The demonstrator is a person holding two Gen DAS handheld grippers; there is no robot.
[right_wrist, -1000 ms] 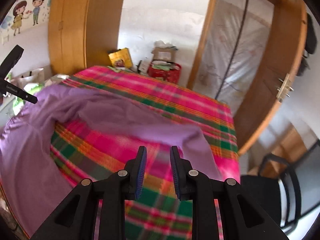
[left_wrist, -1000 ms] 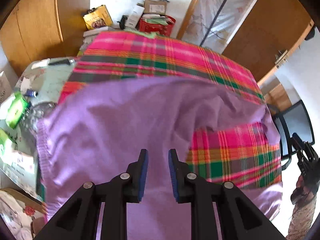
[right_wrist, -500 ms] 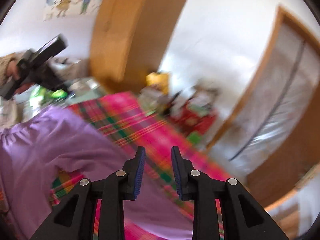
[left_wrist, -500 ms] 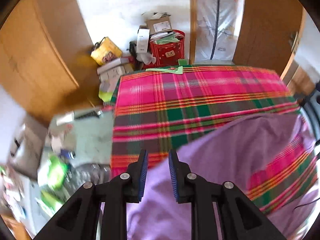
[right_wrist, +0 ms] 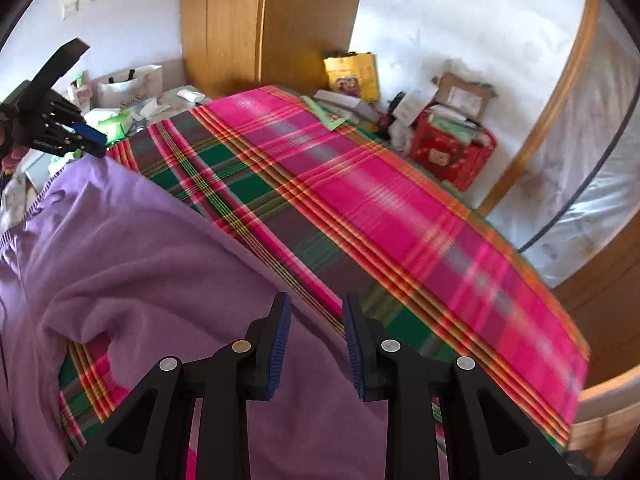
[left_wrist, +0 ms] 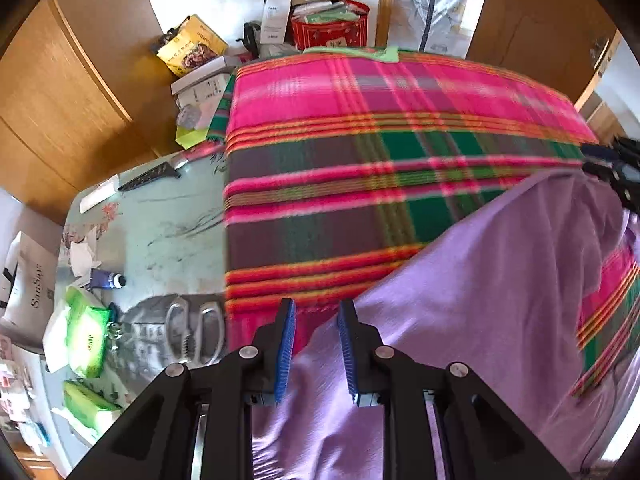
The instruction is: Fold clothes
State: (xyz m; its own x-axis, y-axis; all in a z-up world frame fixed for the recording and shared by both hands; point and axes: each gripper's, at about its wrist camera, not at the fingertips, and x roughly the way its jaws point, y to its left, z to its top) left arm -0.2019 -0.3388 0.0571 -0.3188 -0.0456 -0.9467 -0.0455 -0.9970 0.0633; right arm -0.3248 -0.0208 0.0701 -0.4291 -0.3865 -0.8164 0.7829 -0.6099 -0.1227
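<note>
A purple garment [left_wrist: 500,280] lies spread on a table covered by a pink, green and red plaid blanket [left_wrist: 360,152]. My left gripper [left_wrist: 316,344] hangs open just over the garment's near left corner, at the blanket's left edge, with nothing pinched between its blue pads. My right gripper [right_wrist: 316,344] is also open, above the garment's [right_wrist: 120,248] far edge where it meets the plaid [right_wrist: 360,200]. Each view shows the other gripper: the right one [left_wrist: 616,176] at the far right, the left one [right_wrist: 60,128] at the upper left.
Left of the blanket, the bare tabletop holds scissors [left_wrist: 196,332], a knife [left_wrist: 148,178], green tissue packs [left_wrist: 86,336] and a small bottle [left_wrist: 106,280]. A red basket [left_wrist: 328,28], boxes and a yellow bag [left_wrist: 192,46] crowd the floor behind. Wooden wardrobe doors [right_wrist: 240,20] stand beyond.
Both grippers swung across the garment and sank toward it. The left went from its middle to its left corner. The right went from the sleeve on the right to the far edge.
</note>
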